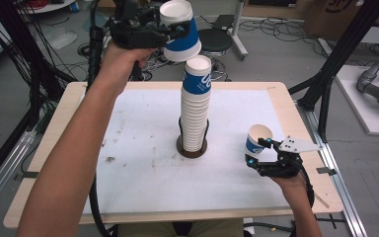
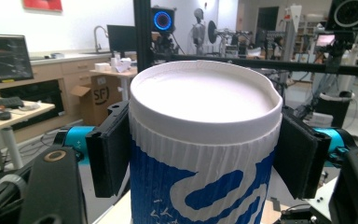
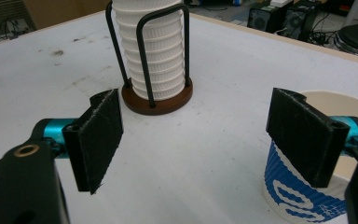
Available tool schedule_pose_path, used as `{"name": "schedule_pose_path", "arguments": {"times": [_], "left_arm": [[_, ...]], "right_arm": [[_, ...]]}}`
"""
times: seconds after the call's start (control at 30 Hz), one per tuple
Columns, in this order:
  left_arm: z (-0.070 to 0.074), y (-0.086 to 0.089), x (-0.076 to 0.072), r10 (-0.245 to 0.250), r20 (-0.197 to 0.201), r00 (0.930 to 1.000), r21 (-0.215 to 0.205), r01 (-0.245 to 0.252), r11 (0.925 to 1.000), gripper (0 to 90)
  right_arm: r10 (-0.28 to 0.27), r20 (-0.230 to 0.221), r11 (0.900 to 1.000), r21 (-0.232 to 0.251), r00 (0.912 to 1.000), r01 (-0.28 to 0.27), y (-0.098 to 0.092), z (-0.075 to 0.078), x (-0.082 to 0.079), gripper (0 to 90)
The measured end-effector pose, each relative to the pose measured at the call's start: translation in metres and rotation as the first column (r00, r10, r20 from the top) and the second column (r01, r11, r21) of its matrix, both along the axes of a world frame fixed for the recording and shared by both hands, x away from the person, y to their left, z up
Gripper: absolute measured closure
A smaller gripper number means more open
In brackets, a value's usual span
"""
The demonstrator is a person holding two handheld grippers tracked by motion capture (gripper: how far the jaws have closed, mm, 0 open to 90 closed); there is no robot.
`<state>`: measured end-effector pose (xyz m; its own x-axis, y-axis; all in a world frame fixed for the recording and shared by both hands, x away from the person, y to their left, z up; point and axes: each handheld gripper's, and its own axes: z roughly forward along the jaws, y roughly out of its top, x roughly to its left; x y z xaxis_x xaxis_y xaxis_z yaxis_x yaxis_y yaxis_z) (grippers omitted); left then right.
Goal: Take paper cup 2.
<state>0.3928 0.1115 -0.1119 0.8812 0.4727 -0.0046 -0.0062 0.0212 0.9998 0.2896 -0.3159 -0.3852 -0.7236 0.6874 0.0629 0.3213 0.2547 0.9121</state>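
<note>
On the floor a big table (image 1: pixel 54 148) is standing, and a white mat (image 1: pixel 148 168) is covering most of its top. I am looking down at it from above. At the middle of the mat a tall stack of cups (image 1: pixel 196 106) is sitting in a holder (image 1: pixel 192 148) with a round brown base and thin black wire loops. The cups in the stack are white, and the top one is showing blue.

Up high, just above and a little to the left of the stack, my left gripper (image 1: pixel 177 30) is squeezing a blue and white cup (image 1: pixel 180 32). That cup is upside down, with its white bottom facing up, and it is hanging in the air apart from the stack. Both black pads are pressing on its ribbed sides.

Near the right edge of the table, my right gripper (image 1: pixel 257 150) is sitting with its jaws spread wide and not squeezing anything. A second cup (image 1: pixel 258 139) is standing on the mat beside one of its pads.
</note>
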Motion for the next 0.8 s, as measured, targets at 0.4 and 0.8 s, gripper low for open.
{"name": "schedule_pose_path", "arguments": {"times": [0.4, 0.8], "left_arm": [[-0.025, 0.055, -0.019, 0.046, 0.005, 0.9989, 0.003, -0.046, 0.9989, 28.4], [-0.074, 0.083, -0.035, 0.053, -0.004, 0.9986, 0.024, -0.053, 0.9983, 28.4]], "right_arm": [[0.01, 0.004, 1.0, 0.004, 0.9999, -0.01, 0.005, -0.001, 0.0, 19.1], [0.024, 0.007, 1.0, -0.005, 0.9997, -0.024, 0.01, -0.002, 0.001, 19.1]]}}
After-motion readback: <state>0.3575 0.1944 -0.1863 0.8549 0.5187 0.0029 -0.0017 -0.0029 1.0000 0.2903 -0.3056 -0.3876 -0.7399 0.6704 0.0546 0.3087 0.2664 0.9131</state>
